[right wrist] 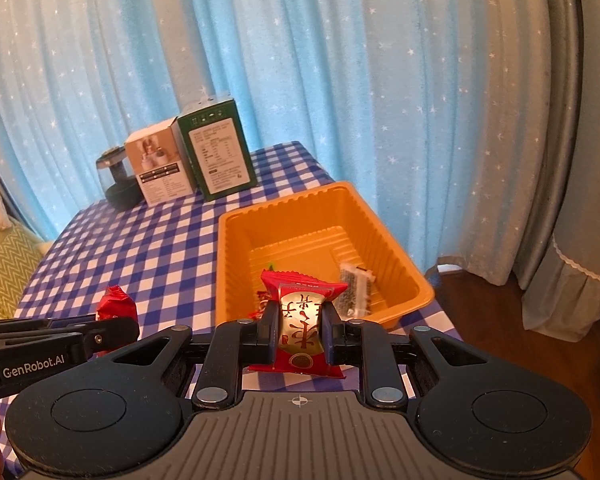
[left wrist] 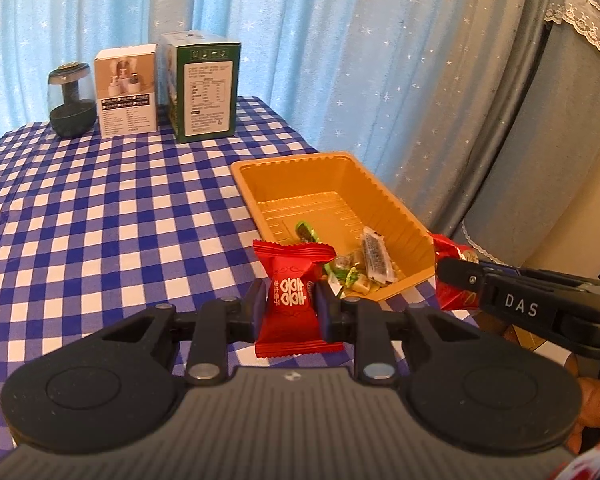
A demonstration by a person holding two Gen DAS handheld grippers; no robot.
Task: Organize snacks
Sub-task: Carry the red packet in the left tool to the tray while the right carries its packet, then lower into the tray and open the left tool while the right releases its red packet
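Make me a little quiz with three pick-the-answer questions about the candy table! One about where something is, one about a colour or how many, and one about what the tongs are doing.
1. Where do the two boxes stand?
A. Inside the tray
B. At the far end of the table, beside a dark jar
C. On the floor

2. What colour is the tray?
A. Orange
B. Green
C. White

3. What are the left tongs doing?
A. Hanging open and empty
B. Squeezing a red candy packet
C. Gripping the tray's rim

Answers:
1 B: the white box and green box stand by the dark jar at the table's far end.
2 A: the tray is orange, with several sweets inside.
3 B: the left tongs pinch a red candy packet between their pads; the right tongs pinch another red packet.
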